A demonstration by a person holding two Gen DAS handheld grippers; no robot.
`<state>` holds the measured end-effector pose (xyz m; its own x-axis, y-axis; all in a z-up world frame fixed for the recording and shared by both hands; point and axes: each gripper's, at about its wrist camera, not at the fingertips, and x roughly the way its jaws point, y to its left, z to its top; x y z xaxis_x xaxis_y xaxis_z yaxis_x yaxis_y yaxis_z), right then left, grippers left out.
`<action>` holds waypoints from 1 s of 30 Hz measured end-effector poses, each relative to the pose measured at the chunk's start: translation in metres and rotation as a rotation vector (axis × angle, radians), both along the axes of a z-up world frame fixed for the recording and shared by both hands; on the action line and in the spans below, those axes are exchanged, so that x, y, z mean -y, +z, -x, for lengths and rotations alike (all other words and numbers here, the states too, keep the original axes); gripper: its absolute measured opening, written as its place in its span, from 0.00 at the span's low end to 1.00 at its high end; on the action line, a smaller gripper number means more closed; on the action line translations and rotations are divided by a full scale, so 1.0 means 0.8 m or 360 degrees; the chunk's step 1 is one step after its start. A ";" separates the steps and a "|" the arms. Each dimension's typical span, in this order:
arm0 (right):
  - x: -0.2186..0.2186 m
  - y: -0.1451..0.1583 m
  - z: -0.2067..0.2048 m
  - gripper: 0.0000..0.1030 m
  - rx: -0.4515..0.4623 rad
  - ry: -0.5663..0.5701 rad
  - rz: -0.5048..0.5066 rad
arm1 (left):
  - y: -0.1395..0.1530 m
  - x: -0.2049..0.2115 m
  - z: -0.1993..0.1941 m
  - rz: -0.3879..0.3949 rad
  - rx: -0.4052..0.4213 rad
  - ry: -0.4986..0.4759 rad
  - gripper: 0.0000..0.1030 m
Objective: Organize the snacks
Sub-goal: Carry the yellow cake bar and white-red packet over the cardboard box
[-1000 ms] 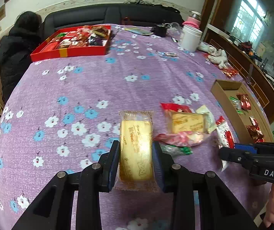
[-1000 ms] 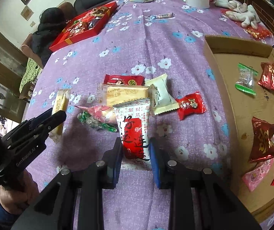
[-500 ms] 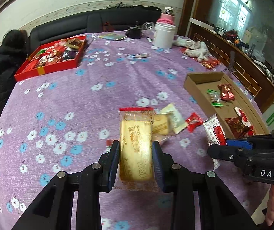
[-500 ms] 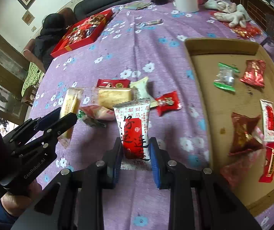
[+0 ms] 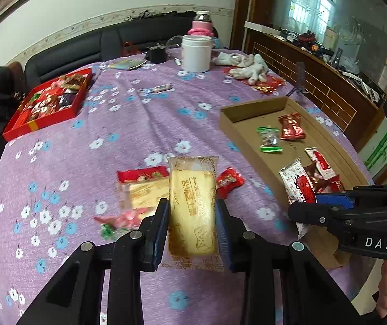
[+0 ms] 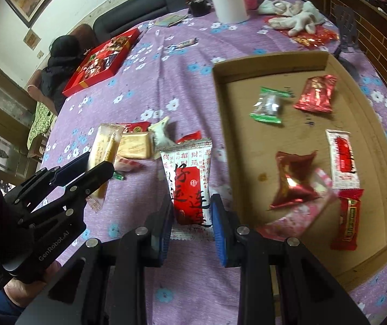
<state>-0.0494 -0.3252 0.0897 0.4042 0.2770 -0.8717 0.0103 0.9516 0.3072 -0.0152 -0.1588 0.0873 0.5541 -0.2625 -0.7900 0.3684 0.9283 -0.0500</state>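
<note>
My left gripper [image 5: 192, 224] is shut on a yellow cheese cake packet [image 5: 192, 203] and holds it above the purple tablecloth. My right gripper [image 6: 192, 216] is shut on a white and red snack packet [image 6: 189, 181], held just left of the cardboard tray [image 6: 220, 103]. The right gripper also shows in the left wrist view [image 5: 321, 205], over the tray's near corner. The tray holds several wrapped snacks. A small pile of loose snacks [image 5: 139, 192] lies on the cloth left of the tray.
A red gift box of sweets [image 5: 47, 103] sits at the far left. A white jar [image 5: 195, 52], a pink flask [image 5: 201, 23] and white gloves [image 5: 247, 65] stand at the back. A person in black [image 6: 58, 62] sits at the far left edge.
Both grippers have swung right toward the cardboard tray with their packets. The tray now fills much more of both views.
</note>
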 end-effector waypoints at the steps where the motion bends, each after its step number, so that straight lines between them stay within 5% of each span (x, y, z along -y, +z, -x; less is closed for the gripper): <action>1: 0.004 0.000 0.001 0.25 0.0001 -0.0007 -0.0002 | 0.001 0.005 0.000 -0.0002 0.0002 -0.0010 0.34; 30: 0.139 -0.015 0.025 0.26 -0.0059 -0.0235 -0.0020 | -0.016 0.174 0.016 -0.0184 0.0047 -0.0358 0.34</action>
